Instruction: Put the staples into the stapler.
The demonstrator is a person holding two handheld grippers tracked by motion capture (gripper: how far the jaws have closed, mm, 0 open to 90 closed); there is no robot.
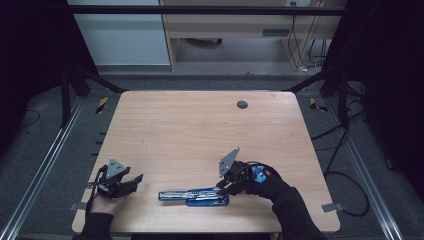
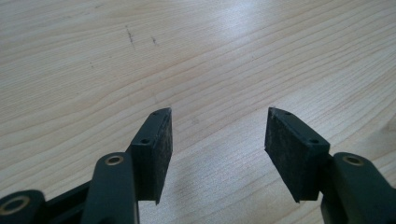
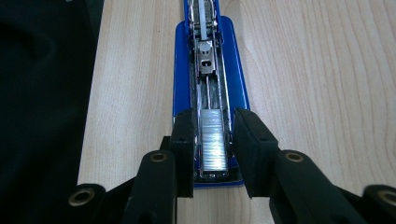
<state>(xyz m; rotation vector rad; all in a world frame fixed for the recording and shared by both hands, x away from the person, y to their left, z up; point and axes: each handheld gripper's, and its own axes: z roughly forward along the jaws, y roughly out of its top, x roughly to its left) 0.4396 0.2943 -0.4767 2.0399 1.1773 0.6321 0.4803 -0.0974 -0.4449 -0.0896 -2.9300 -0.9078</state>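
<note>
Stapler [image 3: 209, 70] lies opened out flat near the front edge of the worktop [image 1: 200, 125], blue, its lid swung out in line with the base. Staple channel faces up, and a strip of staples [image 3: 213, 142] sits in the end nearest my right tool [image 3: 213, 154]. Right tool straddles that end, jaws spread a bit wider than the strip; pads look just clear of the staples and close to the blue walls, so I read it as not pinching anything. Left tool [image 2: 217, 135] hangs over bare wood, jaws spread wide, nothing between them; from above it sits at the worktop's left front corner [image 1: 117, 182], well apart from the stapler.

To do this well I'd say: check the strip lies flat and straight in the channel, back the right tool off along the stapler's line without nudging the strip, then steady the base with the left tool before closing the lid.

Channel beyond the strip holds the metal pusher [image 3: 205, 58] and spring rod, otherwise bare.
</note>
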